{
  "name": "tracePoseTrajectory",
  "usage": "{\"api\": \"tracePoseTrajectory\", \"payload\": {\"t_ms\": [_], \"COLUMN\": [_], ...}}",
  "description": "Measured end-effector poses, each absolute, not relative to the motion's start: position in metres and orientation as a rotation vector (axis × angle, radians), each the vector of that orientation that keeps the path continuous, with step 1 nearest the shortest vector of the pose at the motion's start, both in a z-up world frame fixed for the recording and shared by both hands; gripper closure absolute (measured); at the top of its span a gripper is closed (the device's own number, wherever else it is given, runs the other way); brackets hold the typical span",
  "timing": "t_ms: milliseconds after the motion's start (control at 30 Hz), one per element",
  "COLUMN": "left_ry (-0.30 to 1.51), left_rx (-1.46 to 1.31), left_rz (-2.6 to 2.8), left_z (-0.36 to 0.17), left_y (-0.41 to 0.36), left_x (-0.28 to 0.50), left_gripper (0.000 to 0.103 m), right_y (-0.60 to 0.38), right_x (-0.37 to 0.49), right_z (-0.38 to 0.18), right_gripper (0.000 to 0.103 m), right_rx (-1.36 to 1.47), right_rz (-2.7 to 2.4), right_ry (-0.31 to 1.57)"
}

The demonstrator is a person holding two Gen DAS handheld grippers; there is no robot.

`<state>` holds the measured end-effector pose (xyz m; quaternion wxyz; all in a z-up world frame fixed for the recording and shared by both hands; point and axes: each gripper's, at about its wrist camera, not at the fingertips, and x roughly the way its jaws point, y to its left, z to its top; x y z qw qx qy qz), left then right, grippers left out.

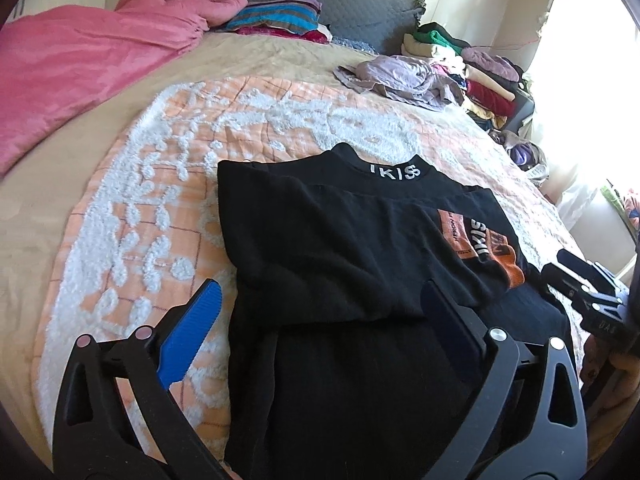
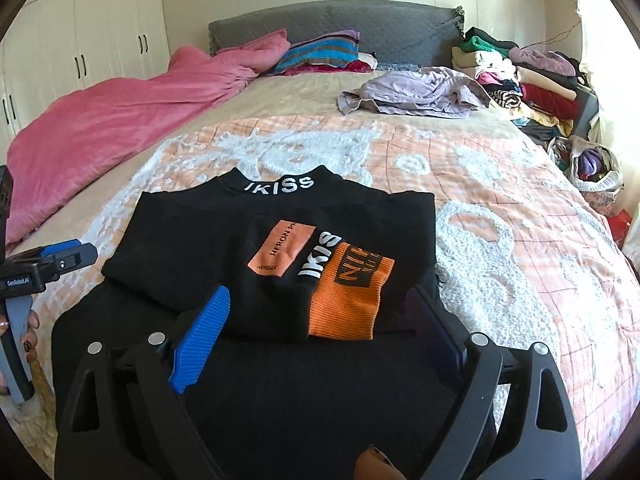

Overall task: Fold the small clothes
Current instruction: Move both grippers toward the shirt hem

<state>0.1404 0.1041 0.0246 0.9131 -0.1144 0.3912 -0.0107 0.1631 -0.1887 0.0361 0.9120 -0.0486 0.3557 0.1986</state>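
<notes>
A black top [image 1: 340, 256] with a white-lettered collar and orange patches lies flat on the bed, its sleeves folded in over the body. It also shows in the right wrist view [image 2: 224, 248]. My left gripper [image 1: 320, 300] is open and empty, hovering over the top's left half. My right gripper [image 2: 320, 312] is open and empty over the orange patch [image 2: 348, 300]. The right gripper shows at the right edge of the left wrist view [image 1: 588, 284]; the left one shows at the left edge of the right wrist view [image 2: 52, 258].
The top lies on an orange-and-white tufted quilt [image 2: 500, 184]. A pink blanket [image 2: 120, 120] covers the left side. A crumpled lilac garment [image 2: 412, 90] and a stack of folded clothes [image 2: 532, 76] are at the far right. A grey headboard [image 2: 320, 20] stands behind.
</notes>
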Motion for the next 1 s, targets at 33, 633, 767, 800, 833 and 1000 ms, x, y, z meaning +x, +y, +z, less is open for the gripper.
{"api": "tracePoseTrajectory", "payload": {"t_ms": [33,633,767,800,833,1000], "left_ry": [0.806,0.820,0.827,0.832,0.834,0.850], "left_rx": [-0.230,-0.228,-0.222,-0.219,-0.218,-0.231], "left_rz": [-0.018,0.046,0.056,0.058,0.060,0.045], "left_z": [0.025,0.032,0.032,0.032,0.032,0.026], "left_y": [0.104,0.119,0.123,0.124,0.124,0.127], "left_x": [0.139,0.094,0.081,0.077,0.073,0.052], "left_gripper": [0.010,0.010,0.010,0.010,0.010,0.010], "right_y": [-0.190,-0.220,-0.229,-0.231,-0.234,-0.246], "right_x": [0.163,0.130,0.122,0.120,0.117,0.107], "right_z": [0.037,0.053,0.051,0.051,0.051,0.047], "right_gripper": [0.014,0.014,0.014,0.014,0.014,0.014], "right_rx": [-0.098,-0.081,-0.076,-0.074,-0.071,-0.067], "right_rz": [0.408,0.384,0.378,0.378,0.377,0.367], "right_ry": [0.730,0.698,0.701,0.703,0.704,0.715]}}
